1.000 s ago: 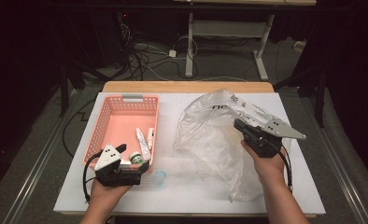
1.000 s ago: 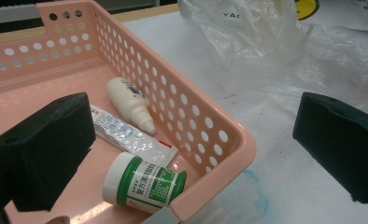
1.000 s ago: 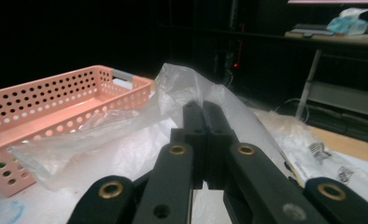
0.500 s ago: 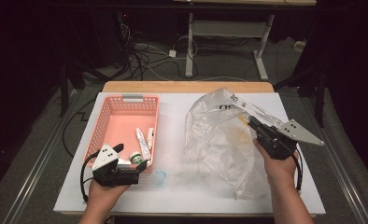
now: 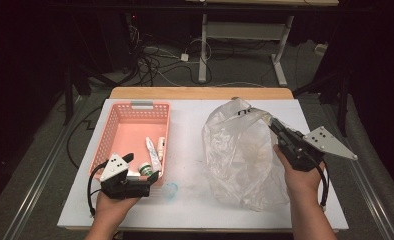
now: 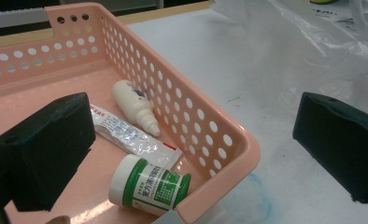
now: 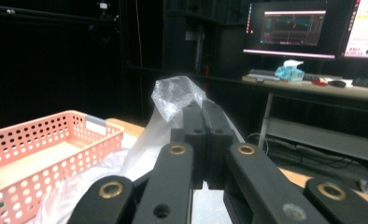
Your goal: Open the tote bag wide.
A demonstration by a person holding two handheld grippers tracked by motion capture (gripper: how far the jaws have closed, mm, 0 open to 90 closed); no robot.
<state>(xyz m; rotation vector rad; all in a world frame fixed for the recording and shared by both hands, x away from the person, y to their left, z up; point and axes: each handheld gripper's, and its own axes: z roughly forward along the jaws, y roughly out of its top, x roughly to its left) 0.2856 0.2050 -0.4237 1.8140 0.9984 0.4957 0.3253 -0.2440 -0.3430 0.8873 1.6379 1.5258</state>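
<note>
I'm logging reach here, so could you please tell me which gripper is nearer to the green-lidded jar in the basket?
Left. The left gripper hangs open right over the green-lidded jar at the basket's near corner; the right gripper is across the table, shut on the plastic bag.

Dark letters, too partial to be read, were printed on the plastic bag [image 5: 245, 150]. Small print on the green-labelled jar [image 6: 149, 186] and tube [image 6: 130, 137] was illegible.
</note>
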